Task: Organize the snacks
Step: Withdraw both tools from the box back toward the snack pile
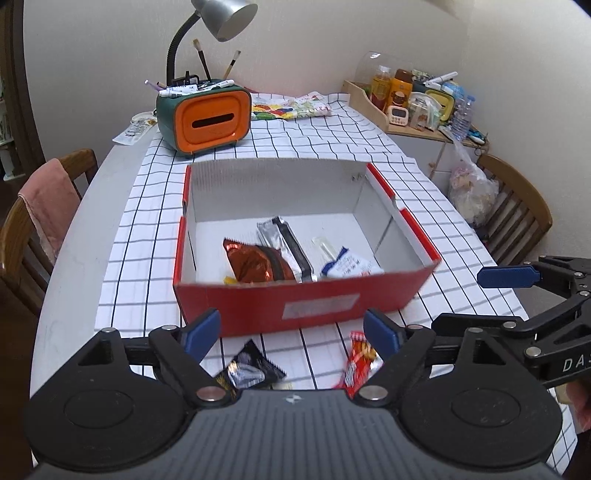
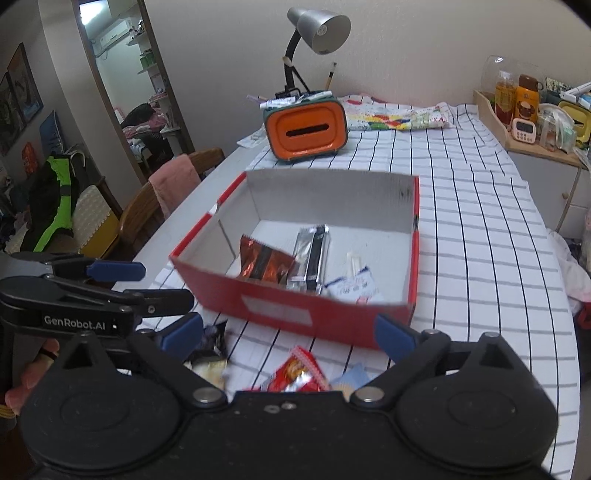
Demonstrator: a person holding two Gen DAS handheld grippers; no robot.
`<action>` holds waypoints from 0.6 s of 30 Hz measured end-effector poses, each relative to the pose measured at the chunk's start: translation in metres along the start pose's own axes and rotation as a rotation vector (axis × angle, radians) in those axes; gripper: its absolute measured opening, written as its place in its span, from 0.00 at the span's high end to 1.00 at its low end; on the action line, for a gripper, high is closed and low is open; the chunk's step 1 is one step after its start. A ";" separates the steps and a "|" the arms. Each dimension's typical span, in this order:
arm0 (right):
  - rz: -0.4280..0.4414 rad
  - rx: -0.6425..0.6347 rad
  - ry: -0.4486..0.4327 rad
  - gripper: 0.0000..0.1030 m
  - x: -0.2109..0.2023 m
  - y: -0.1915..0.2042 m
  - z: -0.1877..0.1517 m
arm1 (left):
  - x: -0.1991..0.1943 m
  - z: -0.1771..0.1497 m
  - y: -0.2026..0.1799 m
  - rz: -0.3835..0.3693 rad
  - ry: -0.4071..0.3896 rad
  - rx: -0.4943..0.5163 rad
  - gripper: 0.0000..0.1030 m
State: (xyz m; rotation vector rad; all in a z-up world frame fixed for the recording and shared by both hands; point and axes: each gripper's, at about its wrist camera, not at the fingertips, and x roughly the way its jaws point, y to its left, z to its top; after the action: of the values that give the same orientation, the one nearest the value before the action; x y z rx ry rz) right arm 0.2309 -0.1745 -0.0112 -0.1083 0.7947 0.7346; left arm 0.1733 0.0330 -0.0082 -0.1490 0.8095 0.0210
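Observation:
A red cardboard box (image 1: 303, 301) (image 2: 295, 308) with a white inside stands on the checked tablecloth. In it lie a copper-red snack bag (image 1: 251, 262) (image 2: 264, 264), a silver and black pack (image 1: 286, 243) (image 2: 312, 254) and a white and blue pack (image 1: 347, 266) (image 2: 352, 288). On the cloth in front of the box lie a black packet (image 1: 247, 369) (image 2: 208, 341) and a red packet (image 1: 360, 363) (image 2: 297, 373). My left gripper (image 1: 291, 334) is open and empty above these packets. My right gripper (image 2: 288, 336) is open and empty too; it also shows in the left wrist view (image 1: 506, 277).
An orange and green tissue box with pens (image 1: 207, 114) (image 2: 306, 129) and a desk lamp (image 1: 221, 18) (image 2: 319, 26) stand behind the box. A colourful pouch (image 1: 291, 107) lies at the back. Wooden chairs (image 1: 37, 221) (image 1: 517, 206) flank the table. A cluttered shelf (image 1: 417, 99) is at the right.

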 end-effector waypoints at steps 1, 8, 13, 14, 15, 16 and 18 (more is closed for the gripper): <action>-0.003 -0.003 -0.003 0.02 -0.002 0.001 -0.005 | -0.002 -0.004 0.000 -0.008 0.002 0.000 0.18; -0.014 0.006 0.007 0.00 -0.007 0.001 -0.038 | -0.015 -0.041 -0.004 -0.031 0.002 0.012 0.14; -0.006 0.018 0.045 0.00 -0.007 0.001 -0.060 | -0.014 -0.071 -0.010 -0.065 0.040 0.047 0.14; -0.010 0.012 0.053 0.00 -0.006 0.003 -0.064 | -0.013 -0.077 -0.013 -0.071 0.053 0.055 0.14; -0.014 0.008 0.060 0.00 -0.006 0.004 -0.068 | -0.012 -0.083 -0.015 -0.073 0.068 0.068 0.14; -0.015 0.006 0.067 0.00 -0.005 0.005 -0.071 | -0.010 -0.088 -0.018 -0.072 0.078 0.081 0.14; -0.013 0.002 0.078 0.00 -0.004 0.006 -0.076 | -0.009 -0.098 -0.022 -0.077 0.091 0.104 0.14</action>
State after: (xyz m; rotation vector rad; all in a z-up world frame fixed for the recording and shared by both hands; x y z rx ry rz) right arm 0.1786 -0.1987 -0.0614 -0.1412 0.8686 0.7211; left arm 0.0985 -0.0024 -0.0658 -0.0832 0.8931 -0.1014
